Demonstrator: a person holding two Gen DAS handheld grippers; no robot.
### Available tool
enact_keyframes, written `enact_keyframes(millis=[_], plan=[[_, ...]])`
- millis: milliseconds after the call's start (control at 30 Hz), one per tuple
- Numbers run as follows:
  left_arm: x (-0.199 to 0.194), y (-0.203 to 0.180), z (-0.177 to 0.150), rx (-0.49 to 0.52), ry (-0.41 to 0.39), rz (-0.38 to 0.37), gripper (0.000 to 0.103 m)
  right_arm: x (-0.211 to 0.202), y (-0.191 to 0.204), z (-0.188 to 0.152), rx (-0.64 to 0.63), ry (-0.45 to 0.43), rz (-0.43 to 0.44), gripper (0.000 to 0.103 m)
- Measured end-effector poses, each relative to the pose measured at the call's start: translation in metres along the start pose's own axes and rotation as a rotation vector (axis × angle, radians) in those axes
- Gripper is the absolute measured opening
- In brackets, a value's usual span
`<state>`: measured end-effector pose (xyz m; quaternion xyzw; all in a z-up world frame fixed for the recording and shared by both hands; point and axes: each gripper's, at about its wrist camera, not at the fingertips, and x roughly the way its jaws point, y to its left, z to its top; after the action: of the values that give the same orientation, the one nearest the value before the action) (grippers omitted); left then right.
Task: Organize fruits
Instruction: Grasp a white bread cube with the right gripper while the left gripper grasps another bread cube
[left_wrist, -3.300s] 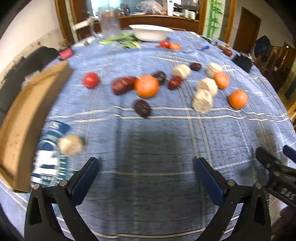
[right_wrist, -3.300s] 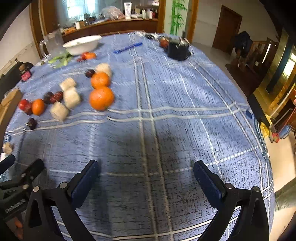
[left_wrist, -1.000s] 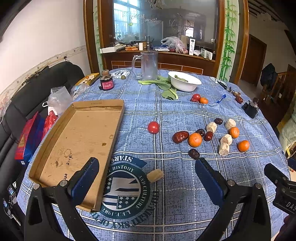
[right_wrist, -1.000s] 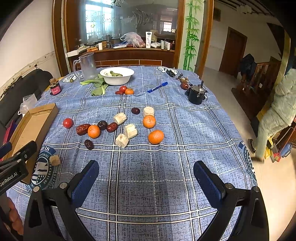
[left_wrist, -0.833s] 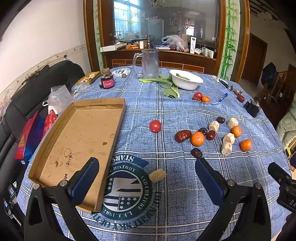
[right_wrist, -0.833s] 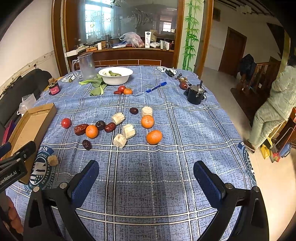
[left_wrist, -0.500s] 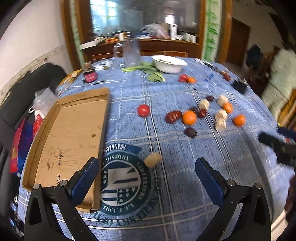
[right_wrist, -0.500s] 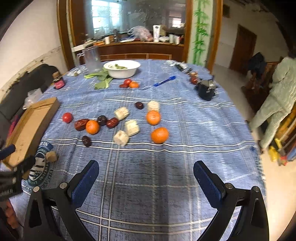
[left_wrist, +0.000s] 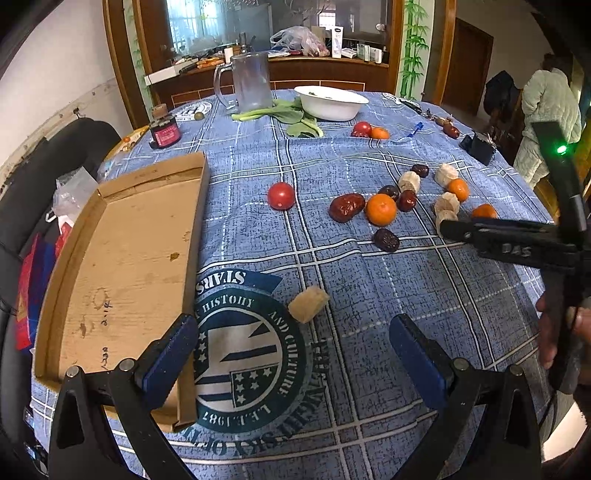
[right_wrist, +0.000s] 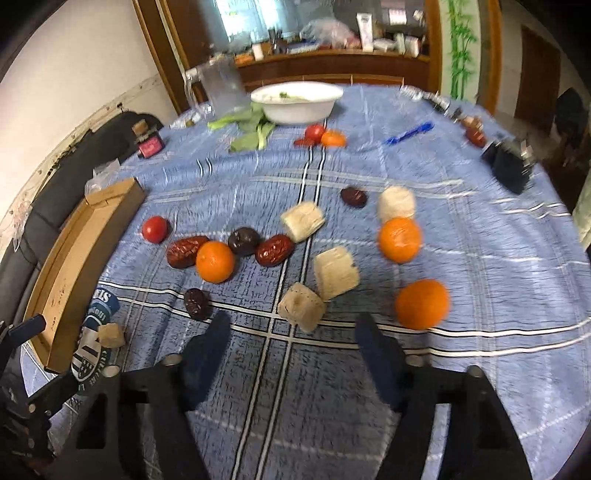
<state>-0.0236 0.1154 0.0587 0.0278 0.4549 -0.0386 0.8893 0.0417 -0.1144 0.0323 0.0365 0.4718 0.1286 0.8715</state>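
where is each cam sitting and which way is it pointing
Left wrist: rides the left claw, angled down over the cardboard tray and a tan cube; the right claw, side-on, and the hand on it show at right.
Right wrist: rides the right claw, jaws closing on nothing, aimed at the fruit cluster; the left claw shows at lower left.
Shared: tray, cube, white bowl, oranges.

Woven blue plaid cloth (left_wrist: 369, 295) covering the tabletop and looking matt, brown cardboard tray (left_wrist: 122, 266) showing a dull stained paper face at left, glossy white bowl (left_wrist: 328, 101) shining at upper centre, clear glass mug (left_wrist: 247, 83) glinting, wrinkled red dates (right_wrist: 275, 250) gleaming slightly, oranges (right_wrist: 421, 303) showing dimpled peel.
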Motion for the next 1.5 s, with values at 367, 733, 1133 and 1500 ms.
enact_keyframes(millis=[367,733,1133,1500], plan=[[0.024,0.004,0.01,-0.049,0.06,-0.085,0.103,0.018,-0.009,0.008,0.02,0.044,0.017,0.033],[0.057,0.008,0.02,-0.076,0.126,-0.118,0.069,-0.001,-0.016,-0.007,0.032,0.043,0.028,0.033],[0.058,0.005,0.012,-0.037,0.101,-0.131,0.029,-0.009,-0.013,-0.013,0.015,0.032,0.005,0.033],[0.021,-0.006,0.017,-0.032,0.043,-0.208,0.029,-0.037,-0.001,-0.022,-0.019,-0.009,-0.045,0.033]])
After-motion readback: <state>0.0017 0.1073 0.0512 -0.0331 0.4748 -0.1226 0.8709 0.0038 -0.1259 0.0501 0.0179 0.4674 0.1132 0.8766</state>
